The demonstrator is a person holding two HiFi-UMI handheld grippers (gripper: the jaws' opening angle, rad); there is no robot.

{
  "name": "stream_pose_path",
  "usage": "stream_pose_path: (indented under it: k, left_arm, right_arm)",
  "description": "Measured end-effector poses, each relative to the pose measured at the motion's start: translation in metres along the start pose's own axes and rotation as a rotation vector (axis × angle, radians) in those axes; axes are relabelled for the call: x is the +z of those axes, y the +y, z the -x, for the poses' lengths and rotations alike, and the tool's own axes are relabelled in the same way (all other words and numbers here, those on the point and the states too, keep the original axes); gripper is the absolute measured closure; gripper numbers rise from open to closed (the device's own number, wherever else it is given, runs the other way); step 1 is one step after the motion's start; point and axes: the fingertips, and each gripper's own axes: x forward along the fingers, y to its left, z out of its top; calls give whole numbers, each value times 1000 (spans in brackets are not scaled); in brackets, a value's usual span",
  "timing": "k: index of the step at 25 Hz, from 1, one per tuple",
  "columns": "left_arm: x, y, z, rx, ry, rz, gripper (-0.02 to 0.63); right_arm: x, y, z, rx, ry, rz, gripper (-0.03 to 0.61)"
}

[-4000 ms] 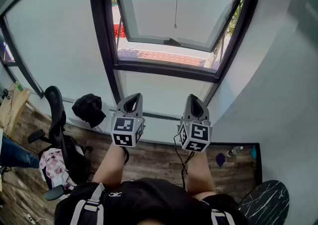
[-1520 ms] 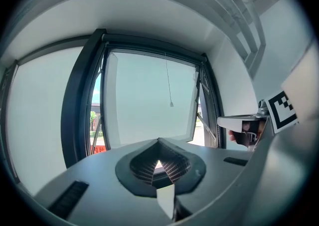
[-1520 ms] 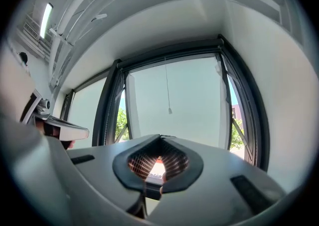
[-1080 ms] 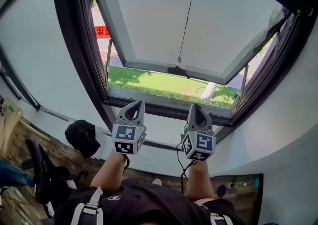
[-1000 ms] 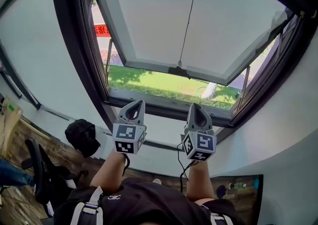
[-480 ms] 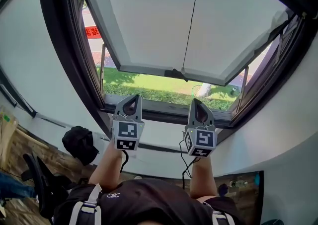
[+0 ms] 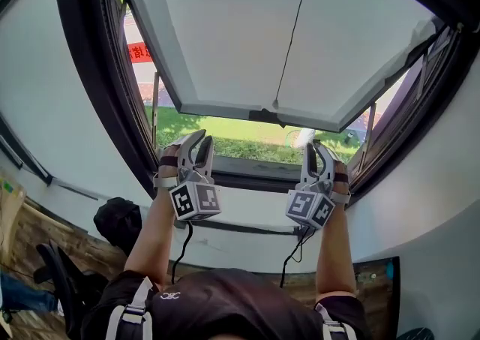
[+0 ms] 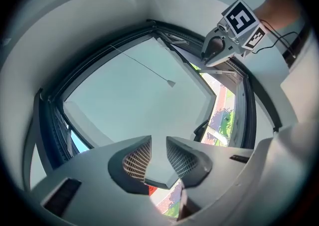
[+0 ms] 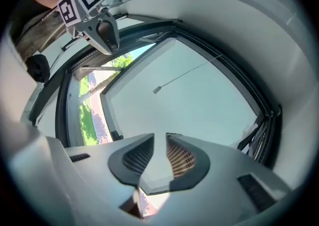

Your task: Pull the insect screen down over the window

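Both wrists have rolled and lifted. The left gripper (image 7: 196, 139) and right gripper (image 7: 316, 152) have just been opening, jaws slightly spread on nothing. The insect screen's pull cord (image 7: 293, 31) hangs untouched at 12 o'clock between them, so the pulling is still to do.

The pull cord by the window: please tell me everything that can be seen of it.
The pull cord is a thin dark line. It comes down from above the top edge of the head view and hangs almost straight, crossing the pale pane of the open window sash. It ends in a small pale toggle, just above the sash's lower rail and the dark handle there. It hangs free; nothing touches it.
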Motion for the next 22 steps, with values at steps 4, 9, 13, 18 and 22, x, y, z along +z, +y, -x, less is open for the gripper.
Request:
stream_pose_path:
  k: [4, 9, 13, 18, 22]
  left_arm:
    - [3, 22, -7, 37, -15, -13, 481]
    - [19, 71, -13, 104, -44, -70, 472]
    - [37, 125, -20, 139, -40, -152, 472]
    - [68, 198, -25, 159, -49, -253, 468]
    - [95, 258, -22, 207, -30, -350, 468]
  right_arm:
    - [-13, -22, -3, 11, 35, -45, 394]
    - [-21, -80, -5, -72, 67, 58, 396]
    - [-11, -142, -4, -131, 58, 132, 399]
    - [19, -224, 1, -190, 23, 171, 400]
    - [42, -281, 4, -201, 9, 173, 399]
